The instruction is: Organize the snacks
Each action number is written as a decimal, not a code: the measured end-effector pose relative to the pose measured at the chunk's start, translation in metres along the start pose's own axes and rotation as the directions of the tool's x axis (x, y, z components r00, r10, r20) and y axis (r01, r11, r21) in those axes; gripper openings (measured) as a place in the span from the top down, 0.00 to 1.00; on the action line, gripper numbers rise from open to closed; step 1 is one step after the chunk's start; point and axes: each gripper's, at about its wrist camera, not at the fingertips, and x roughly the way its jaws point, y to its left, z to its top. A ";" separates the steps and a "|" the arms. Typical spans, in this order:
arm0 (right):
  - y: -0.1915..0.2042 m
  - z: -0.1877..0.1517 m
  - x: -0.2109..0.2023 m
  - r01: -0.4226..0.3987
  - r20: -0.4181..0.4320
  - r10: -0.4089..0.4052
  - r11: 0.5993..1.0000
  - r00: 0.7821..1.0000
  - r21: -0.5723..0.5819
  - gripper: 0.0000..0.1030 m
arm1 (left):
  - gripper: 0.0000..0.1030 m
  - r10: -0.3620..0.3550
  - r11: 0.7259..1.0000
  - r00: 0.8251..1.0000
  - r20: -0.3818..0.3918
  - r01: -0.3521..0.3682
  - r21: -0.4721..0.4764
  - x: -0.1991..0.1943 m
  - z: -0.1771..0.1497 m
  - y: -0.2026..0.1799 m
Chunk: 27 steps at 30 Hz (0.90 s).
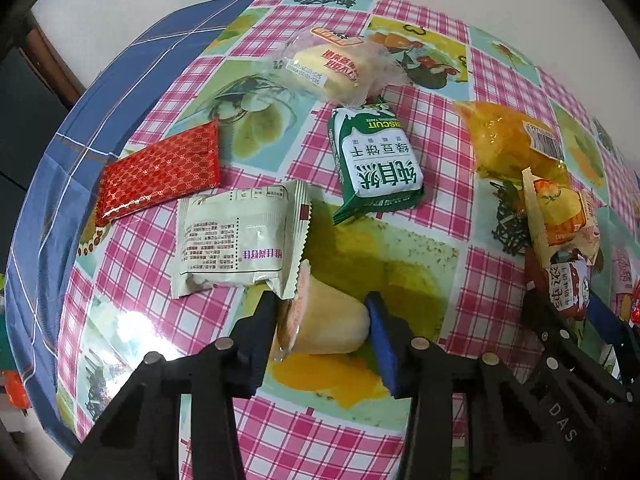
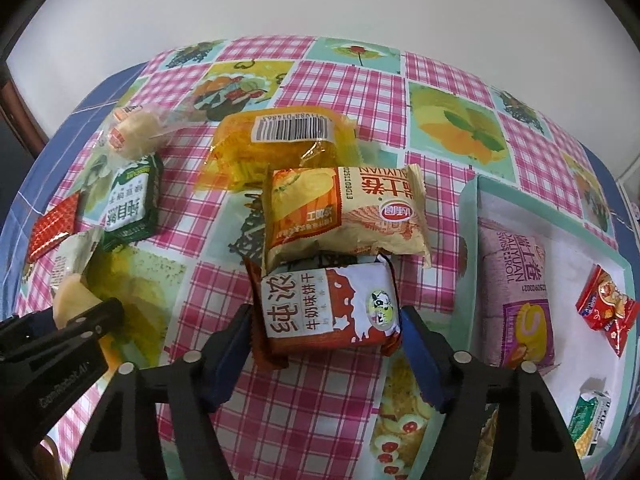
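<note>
My left gripper (image 1: 324,324) is shut on a pale yellow jelly cup (image 1: 328,320) lying on its side, its foil lid against the left finger. My right gripper (image 2: 326,332) is shut on a red-and-white milk biscuit pack (image 2: 328,314), which also shows in the left wrist view (image 1: 568,284). Loose snacks lie on the checked tablecloth (image 1: 400,128): a green biscuit pack (image 1: 372,160), a white pack (image 1: 240,236), a red foil pack (image 1: 160,172), a clear-wrapped cake (image 1: 332,64), a yellow bag (image 2: 280,144) and an orange cake pack (image 2: 344,216).
A mint-edged white tray (image 2: 474,216) stands at the right; it holds a purple Swiss roll pack (image 2: 516,296), a small red pack (image 2: 606,312) and a green-white pack (image 2: 592,424). The left gripper's finger (image 2: 96,312) reaches in at the left. A white wall is behind the table.
</note>
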 end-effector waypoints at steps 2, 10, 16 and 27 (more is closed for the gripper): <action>-0.001 0.000 0.000 0.001 0.001 -0.001 1.000 1.000 0.006 0.33 | 0.55 -0.005 1.000 1.000 -0.001 0.005 -0.004 0.000 0.000 0.002; -0.006 0.000 -0.003 -0.018 -0.009 0.018 0.999 1.000 0.042 0.36 | 0.60 -0.036 0.999 0.999 0.016 0.036 -0.001 -0.014 0.001 0.004; -0.013 0.002 -0.013 -0.053 0.003 0.053 0.995 0.999 0.088 0.37 | 0.60 -0.060 0.998 0.997 0.038 0.059 0.009 -0.024 0.004 0.000; -0.022 0.010 -0.046 -0.102 0.059 0.095 0.985 0.994 0.141 0.37 | 0.60 -0.095 0.995 0.988 0.123 0.094 0.014 -0.057 0.010 -0.001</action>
